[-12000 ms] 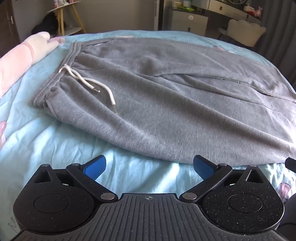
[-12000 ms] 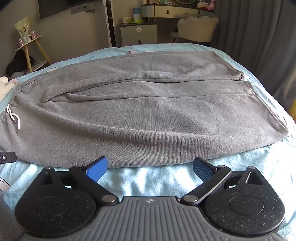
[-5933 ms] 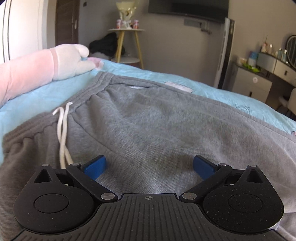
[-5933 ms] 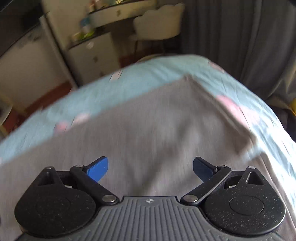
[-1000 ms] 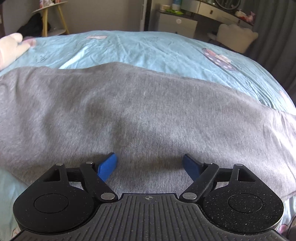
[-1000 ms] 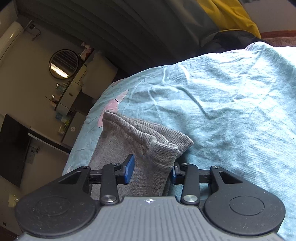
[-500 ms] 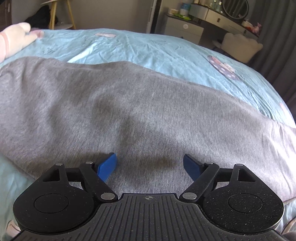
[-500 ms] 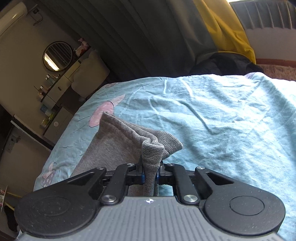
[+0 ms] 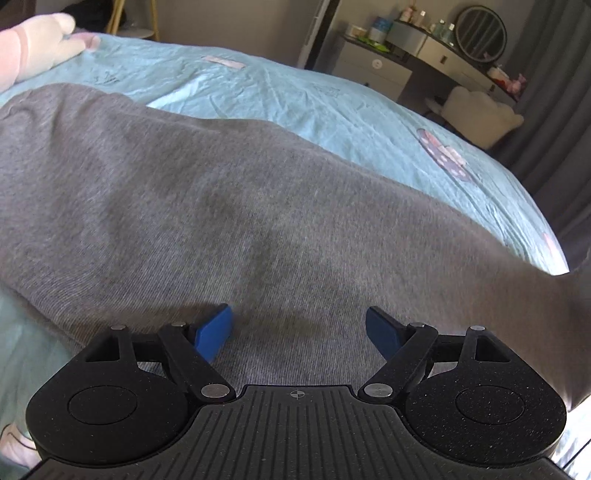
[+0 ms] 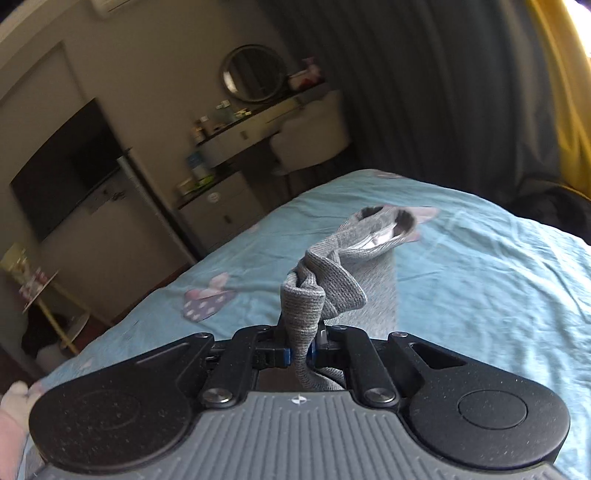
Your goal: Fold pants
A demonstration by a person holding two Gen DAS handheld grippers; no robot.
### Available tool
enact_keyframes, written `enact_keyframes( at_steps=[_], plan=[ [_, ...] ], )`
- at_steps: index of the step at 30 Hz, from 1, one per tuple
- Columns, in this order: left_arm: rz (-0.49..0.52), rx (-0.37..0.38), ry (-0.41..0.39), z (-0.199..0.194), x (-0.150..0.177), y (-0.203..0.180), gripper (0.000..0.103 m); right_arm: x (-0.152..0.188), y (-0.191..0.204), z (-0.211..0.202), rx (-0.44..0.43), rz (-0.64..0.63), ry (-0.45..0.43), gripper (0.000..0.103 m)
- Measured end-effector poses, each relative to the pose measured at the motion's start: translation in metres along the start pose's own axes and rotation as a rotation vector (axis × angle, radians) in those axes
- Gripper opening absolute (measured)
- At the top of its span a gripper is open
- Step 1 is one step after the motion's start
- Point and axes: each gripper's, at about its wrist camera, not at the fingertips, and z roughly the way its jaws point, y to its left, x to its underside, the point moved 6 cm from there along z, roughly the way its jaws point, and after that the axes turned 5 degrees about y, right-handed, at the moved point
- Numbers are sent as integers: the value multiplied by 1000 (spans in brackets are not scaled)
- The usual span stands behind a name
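just one pants; right claw pinching hem, left claw spread.

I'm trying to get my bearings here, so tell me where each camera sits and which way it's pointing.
Left wrist: sits on the left gripper, low over the grey pants, facing across the blue bed toward the vanity; its open jaws show.
Right wrist: sits on the right gripper, raised, facing the vanity and curtain; its jaws pinch a lifted pant cuff.
Shared: pants, bed, round mirror.
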Motion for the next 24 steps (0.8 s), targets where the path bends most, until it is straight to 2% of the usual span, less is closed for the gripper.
enact_keyframes(
  at_steps=[3, 6, 8, 10, 12, 14, 15, 16, 18, 20, 21, 23, 24],
  plan=[
    [-37, 14, -4, -3, -1, 5, 85, 36, 60, 11, -88, -128, 78, 9],
    [-59, 22, -11, -7, -1, 8, 85, 90, 97, 27, -142, -231, 178, 10],
    [-63, 27, -13, -9, -1, 9, 85, 128, 109, 40, -171, -241, 298, 16],
    [-58, 30, -11, -9, 0, 9, 85, 154, 112, 49, -156, -243, 394, 29],
    [-48, 32, -10, -9, -1, 8, 85, 154, 112, 44, -163, -241, 403, 33],
    [-30, 32, -10, -9, 0, 5, 85, 137, 105, 33, -218, -171, 380, 49],
    [-21, 32, -10, -8, 0, 3, 86, 127, 99, 27, -239, -125, 351, 64],
    [-12, 30, -10, -7, 0, 1, 86, 117, 91, 21, -252, -74, 311, 70],
    [5, 32, -4, -6, 1, -3, 86, 106, 72, 11, -245, -11, 260, 70],
    [34, 32, 1, -5, 3, -7, 86, 101, 49, 16, -185, 39, 250, 69],
    [52, 26, 4, -4, 4, -9, 86, 105, 36, 20, -129, 53, 274, 66],
    [77, 19, 10, -2, 5, -13, 86, 119, 16, 31, -6, 65, 350, 47],
    [86, 14, 11, -1, 7, -15, 87, 124, 8, 37, 5, 133, 370, 36]
  ],
)
